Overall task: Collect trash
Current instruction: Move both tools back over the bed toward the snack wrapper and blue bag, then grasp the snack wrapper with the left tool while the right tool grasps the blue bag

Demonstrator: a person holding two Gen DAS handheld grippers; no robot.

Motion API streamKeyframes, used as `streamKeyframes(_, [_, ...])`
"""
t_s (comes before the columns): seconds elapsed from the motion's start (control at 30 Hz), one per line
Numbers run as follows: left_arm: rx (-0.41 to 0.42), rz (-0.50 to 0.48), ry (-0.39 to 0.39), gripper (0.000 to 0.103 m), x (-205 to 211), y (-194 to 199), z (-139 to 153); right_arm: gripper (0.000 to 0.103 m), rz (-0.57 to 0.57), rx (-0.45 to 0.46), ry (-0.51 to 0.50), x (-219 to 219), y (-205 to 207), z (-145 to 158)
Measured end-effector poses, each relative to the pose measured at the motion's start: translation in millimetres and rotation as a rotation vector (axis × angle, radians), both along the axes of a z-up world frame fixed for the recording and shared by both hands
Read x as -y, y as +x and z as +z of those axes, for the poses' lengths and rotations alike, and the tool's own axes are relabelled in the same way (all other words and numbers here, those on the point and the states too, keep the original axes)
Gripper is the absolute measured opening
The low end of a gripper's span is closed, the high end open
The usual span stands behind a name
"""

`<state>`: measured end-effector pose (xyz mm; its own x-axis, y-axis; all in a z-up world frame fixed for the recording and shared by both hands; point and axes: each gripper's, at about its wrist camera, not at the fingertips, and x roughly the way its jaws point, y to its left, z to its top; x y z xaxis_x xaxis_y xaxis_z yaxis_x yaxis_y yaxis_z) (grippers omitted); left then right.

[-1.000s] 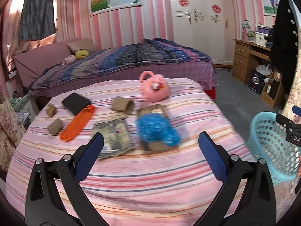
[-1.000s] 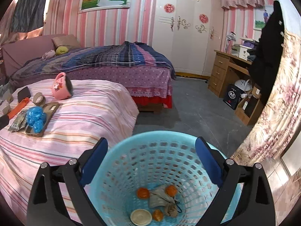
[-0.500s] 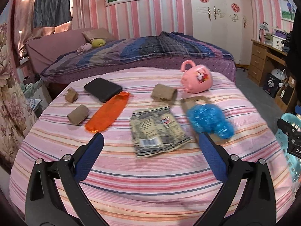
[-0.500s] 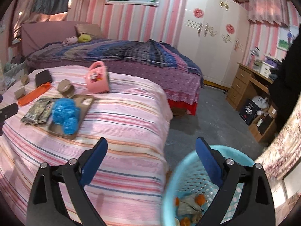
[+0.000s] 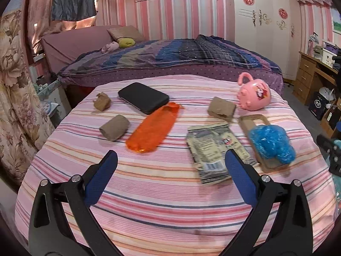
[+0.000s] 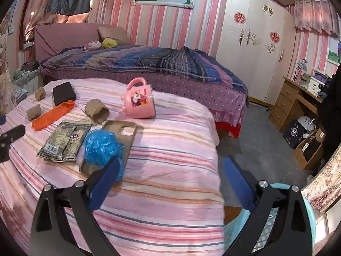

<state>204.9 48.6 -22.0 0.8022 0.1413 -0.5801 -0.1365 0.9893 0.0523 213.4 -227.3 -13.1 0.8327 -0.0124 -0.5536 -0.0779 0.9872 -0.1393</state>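
On the pink striped bed (image 5: 170,192) lie an orange wrapper (image 5: 153,128), a grey snack packet (image 5: 215,149), a crumpled blue plastic bag (image 5: 270,143) and three brown cardboard rolls (image 5: 115,127) (image 5: 221,108) (image 5: 103,103). My left gripper (image 5: 170,162) hovers open above the bed's near part, nothing between its fingers. My right gripper (image 6: 170,168) is open at the bed's right edge, just past the blue bag (image 6: 100,147). The turquoise basket (image 6: 275,217) sits low behind its right finger.
A black phone (image 5: 142,97), a pink mug (image 5: 254,95) on its side and a tan phone case (image 5: 253,123) under the blue bag share the bed. A second bed (image 5: 170,61) lies behind. A wooden desk (image 6: 298,100) and boxes stand at the right.
Both grippers swung left, away from the basket toward the bed. The basket dropped out of the right view's centre; the trash on the bed is now nearer and more central.
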Motion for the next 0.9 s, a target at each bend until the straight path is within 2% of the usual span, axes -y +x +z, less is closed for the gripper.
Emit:
streamKeyframes(0.17, [-0.057,0.009,-0.108,0.097,-21,11,-11,0.095,0.027,-0.017,-0.046,-12,5,-9])
streamKeyframes(0.37, [-0.121,0.003,-0.144,0.097,-25,20,-32,0.097,-0.002,-0.035,-0.028,-6,13,-21])
streamKeyframes(0.67, [-0.193,-0.027,-0.074,0.097,3,37,-48,0.098,-0.072,-0.003,0.036,15,20,-21])
streamKeyframes(0.83, [-0.239,-0.027,-0.11,0.096,15,55,-55,0.099,-0.091,-0.013,0.111,26,26,-23])
streamKeyframes(0.87, [-0.251,-0.026,-0.112,0.095,17,58,-57,0.099,-0.091,-0.018,0.123,28,27,-24])
streamKeyframes(0.9, [-0.265,-0.027,-0.109,0.087,20,62,-59,0.099,-0.089,-0.033,0.129,29,30,-26])
